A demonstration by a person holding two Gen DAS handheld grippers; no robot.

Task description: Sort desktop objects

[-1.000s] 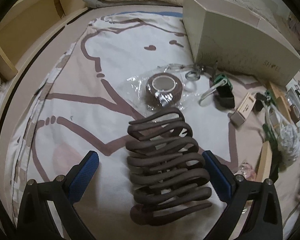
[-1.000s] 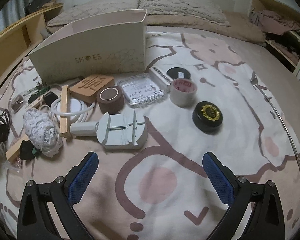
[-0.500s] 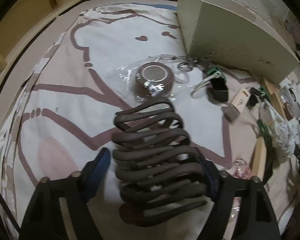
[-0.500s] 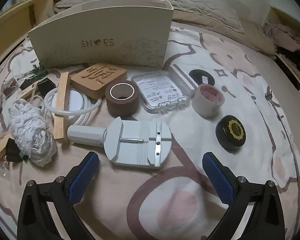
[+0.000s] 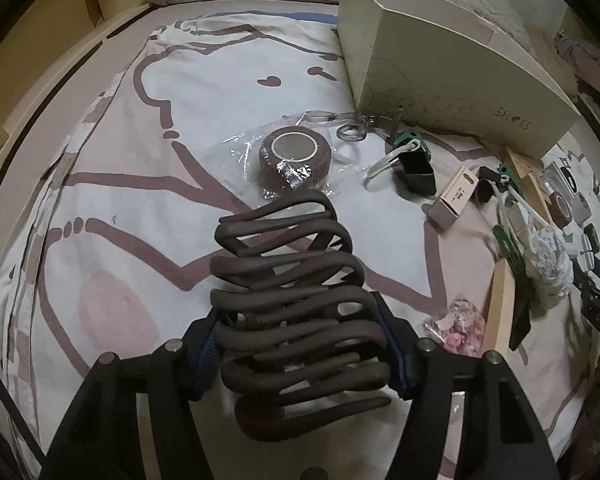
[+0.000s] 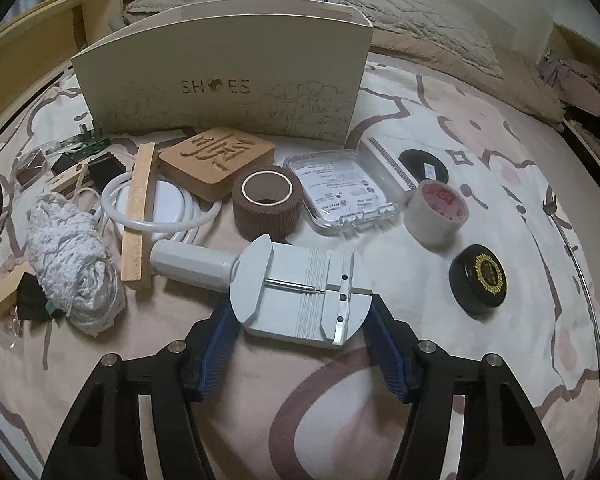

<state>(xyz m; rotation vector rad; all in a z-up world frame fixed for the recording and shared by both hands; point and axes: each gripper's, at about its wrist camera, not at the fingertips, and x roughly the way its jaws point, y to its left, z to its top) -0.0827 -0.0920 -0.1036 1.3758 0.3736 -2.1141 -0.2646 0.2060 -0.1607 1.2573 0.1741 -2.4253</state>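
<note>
Gripping the brown zigzag coil in my left gripper, blue fingers clamped on both its sides low down so it can lift off the bed sheet without unfolding. My right gripper has fingers against both sides of the grey watch-link tool, lying on the bed before the shoe box, seemingly the sorting bin.
</note>
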